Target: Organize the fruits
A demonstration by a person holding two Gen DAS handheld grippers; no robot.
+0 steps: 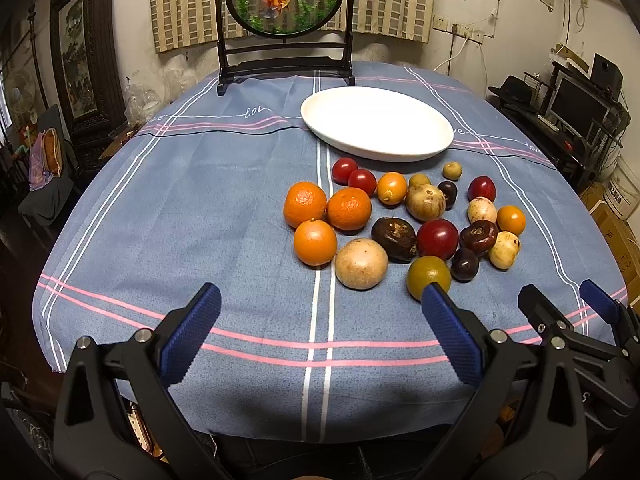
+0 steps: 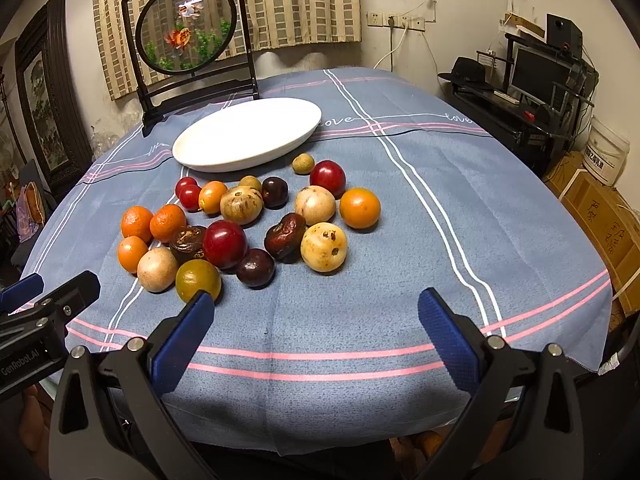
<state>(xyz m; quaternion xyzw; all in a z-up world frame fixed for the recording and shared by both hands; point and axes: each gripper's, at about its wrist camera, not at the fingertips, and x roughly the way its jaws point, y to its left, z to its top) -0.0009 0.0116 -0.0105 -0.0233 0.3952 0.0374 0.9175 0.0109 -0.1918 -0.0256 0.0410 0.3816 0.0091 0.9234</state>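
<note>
A heap of small fruits lies on the blue tablecloth in front of an empty white oval plate (image 1: 376,122), which also shows in the right wrist view (image 2: 248,132). The heap holds three oranges (image 1: 316,216), red plums (image 1: 437,239), dark plums (image 2: 255,268), pale tan fruits (image 1: 361,263), a green-yellow fruit (image 1: 428,276) and small red tomatoes (image 1: 354,174). My left gripper (image 1: 320,300) is open and empty, near the table's front edge, left of the heap. My right gripper (image 2: 316,304) is open and empty, just in front of the heap; its fingers show at the right of the left wrist view (image 1: 532,300).
A round fish picture in a black stand (image 1: 284,20) stands at the table's back edge behind the plate. A desk with a monitor (image 2: 540,76) and cardboard boxes (image 2: 600,216) are to the right of the table. A dark cabinet (image 1: 80,64) is on the left.
</note>
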